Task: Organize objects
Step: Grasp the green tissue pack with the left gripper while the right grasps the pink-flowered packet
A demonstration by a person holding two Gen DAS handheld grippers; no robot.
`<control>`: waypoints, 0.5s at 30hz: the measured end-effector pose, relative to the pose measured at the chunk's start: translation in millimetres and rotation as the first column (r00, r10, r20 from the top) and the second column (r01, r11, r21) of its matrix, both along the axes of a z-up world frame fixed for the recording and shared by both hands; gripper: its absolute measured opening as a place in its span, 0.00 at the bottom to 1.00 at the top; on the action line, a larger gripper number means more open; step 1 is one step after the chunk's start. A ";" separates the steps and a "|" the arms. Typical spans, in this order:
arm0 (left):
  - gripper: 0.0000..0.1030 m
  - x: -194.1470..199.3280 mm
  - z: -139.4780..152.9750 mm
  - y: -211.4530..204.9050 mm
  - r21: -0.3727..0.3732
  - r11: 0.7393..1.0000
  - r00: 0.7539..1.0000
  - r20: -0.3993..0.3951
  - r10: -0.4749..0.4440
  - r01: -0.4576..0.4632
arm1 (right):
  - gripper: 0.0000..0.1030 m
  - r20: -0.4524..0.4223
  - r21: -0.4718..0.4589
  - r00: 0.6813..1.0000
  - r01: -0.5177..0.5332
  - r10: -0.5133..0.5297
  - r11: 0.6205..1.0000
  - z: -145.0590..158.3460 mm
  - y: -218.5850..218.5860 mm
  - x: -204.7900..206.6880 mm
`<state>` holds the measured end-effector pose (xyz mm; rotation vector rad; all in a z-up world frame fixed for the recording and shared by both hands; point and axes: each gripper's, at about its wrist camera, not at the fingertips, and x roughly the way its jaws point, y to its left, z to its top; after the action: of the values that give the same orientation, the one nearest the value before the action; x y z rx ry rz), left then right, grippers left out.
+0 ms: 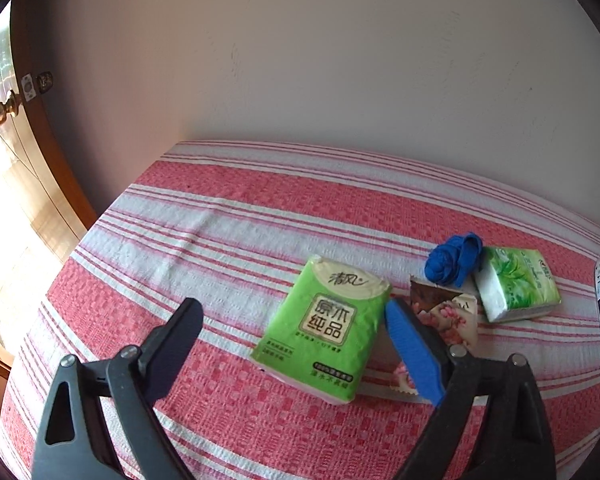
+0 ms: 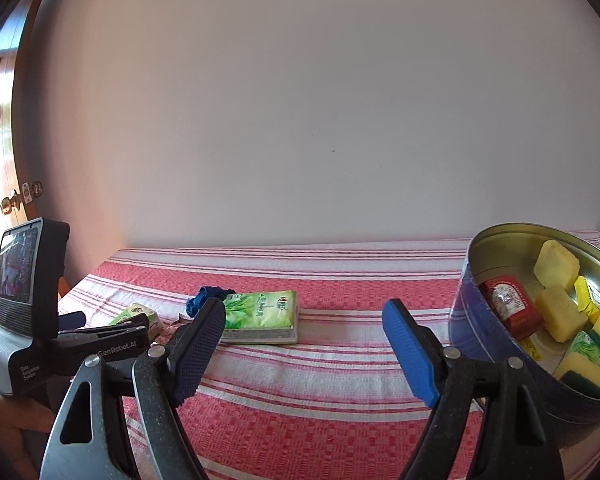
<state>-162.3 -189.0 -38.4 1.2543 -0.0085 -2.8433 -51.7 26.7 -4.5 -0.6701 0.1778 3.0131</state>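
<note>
**While my left fingers straddle the green pack, the tin waits on the right**

Because my left gripper hangs spread wide above the striped cloth, with nothing between its fingers, the bright green tissue pack lying flat just ahead looks like the piece to take next. Its right edge sits very near my blue pad, so I would shift left a little to centre it before coming down. I judge it soft and slippery in its wrapper, so a grip across the narrow sides, low and square, should hold better than a pinch at a corner. Just beyond the pad lies a floral packet, partly hidden; I should keep clear of dragging it. Farther right, a crumpled blue cloth touches a second tissue pack.

My right gripper is released too, holding nothing, poised over bare cloth. Beside it stands the round tin, already holding yellow sponges and a red sachet; that is likely where the pack belongs, and there is little room left, so I would lay it in flat
</note>
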 end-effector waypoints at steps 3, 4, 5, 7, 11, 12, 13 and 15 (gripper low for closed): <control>0.83 -8.5 -7.9 -1.6 0.027 0.999 0.998 0.055 -0.022 0.020 | 0.80 0.023 0.001 1.000 -0.016 0.016 1.000 -4.5 -6.5 -7.6; 0.82 -10.9 -11.7 -0.9 0.039 0.999 0.996 0.081 -0.035 0.032 | 0.80 0.031 0.001 0.999 -0.021 0.021 1.000 -5.4 -8.8 -9.5; 0.82 -12.5 -13.4 -1.4 0.047 0.998 0.995 0.090 -0.041 0.037 | 0.80 0.038 0.000 0.999 -0.024 0.024 1.000 -5.9 -10.7 -11.2; 0.76 -13.2 -13.2 -2.6 0.043 0.998 0.995 0.086 -0.046 0.043 | 0.80 0.058 -0.008 0.998 -0.030 0.030 1.000 -8.7 -13.5 -16.4; 0.48 -10.4 -11.3 -6.7 0.034 0.998 0.997 0.066 -0.047 0.044 | 0.80 0.114 -0.036 0.992 -0.047 0.051 0.998 -16.9 -19.6 -31.5; 0.48 -9.8 -11.6 -9.2 0.042 0.998 0.997 0.066 -0.043 0.041 | 0.80 0.126 -0.044 0.990 -0.051 0.056 0.998 -19.6 -21.8 -35.6; 0.47 -8.8 -11.5 -12.7 0.047 0.999 0.998 0.064 -0.029 0.026 | 0.80 0.138 -0.051 0.988 -0.056 0.063 0.997 -20.6 -24.8 -39.1; 0.47 -5.4 -8.5 -21.0 0.020 1.000 0.999 0.041 0.023 -0.023 | 0.80 0.156 -0.058 0.985 -0.070 0.078 0.996 -24.4 -31.8 -46.1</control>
<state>-167.7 -210.0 -46.9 1.3076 0.0343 -2.8051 -97.8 -5.1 -28.9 -0.9375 0.2302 3.0163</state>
